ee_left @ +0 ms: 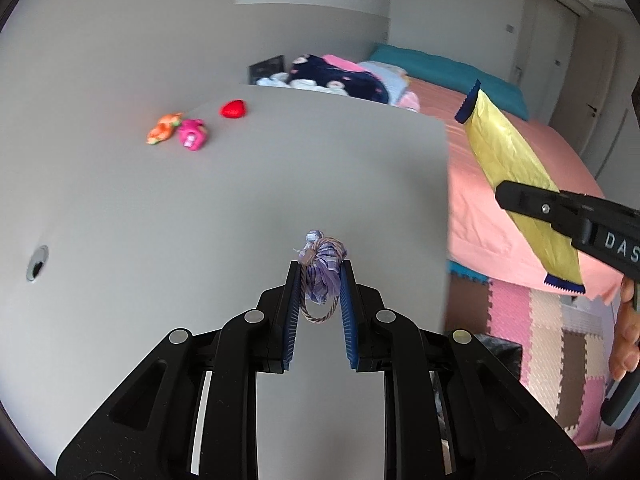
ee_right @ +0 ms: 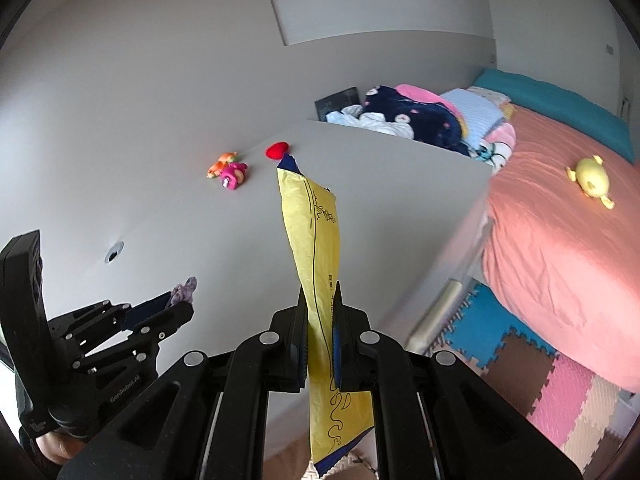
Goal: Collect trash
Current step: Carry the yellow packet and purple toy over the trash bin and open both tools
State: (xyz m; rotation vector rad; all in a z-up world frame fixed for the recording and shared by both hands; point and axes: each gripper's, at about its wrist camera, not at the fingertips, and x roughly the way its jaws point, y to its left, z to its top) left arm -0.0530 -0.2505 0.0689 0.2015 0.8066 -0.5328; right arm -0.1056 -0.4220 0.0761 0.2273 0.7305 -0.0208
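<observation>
Grey tabletop (ee_left: 200, 208) fills both views, with a pink-covered bed (ee_right: 560, 240) past its right edge and foam floor tiles (ee_right: 540, 380) below.

Left gripper (ee_left: 320, 280) pinches a small purple wad (ee_left: 324, 268) wrapped with a cord loop, its blue pads (ee_left: 347, 296) pressed against the wad's sides. What the wad is made of is hard to tell; it may be crumpled plastic. From the right wrist camera only a purple tuft (ee_right: 183, 291) shows past the left gripper (ee_right: 176, 306), the rest hidden by the fingers. The wad sits right at the fingertips, above the table, sticking out forward along the fingers, with the loop hanging back between them.

Right gripper (ee_right: 320, 300) clamps a long yellow wrapper (ee_right: 316, 232) with dark blue serrated ends. Its fingers close on the wrapper partway along its length, so one end runs up and forward past the tips while the other hangs back under the gripper, its lower edge cut off by the frame. In the left wrist view the wrapper (ee_left: 516, 164) slants from upper left to lower right beyond the table's right edge, crossed by the right gripper (ee_left: 520, 196), which is partly cut off at the frame side.

Farther off on the table lie an orange toy (ee_left: 164, 128), a pink toy (ee_left: 192, 134) touching it, and a red heart (ee_left: 233, 109) nearby. A cable hole (ee_left: 37, 263) sits at the left. Piled clothes (ee_left: 340, 76) lie beyond the far edge, and a yellow plush (ee_right: 592, 180) rests on the bed.
</observation>
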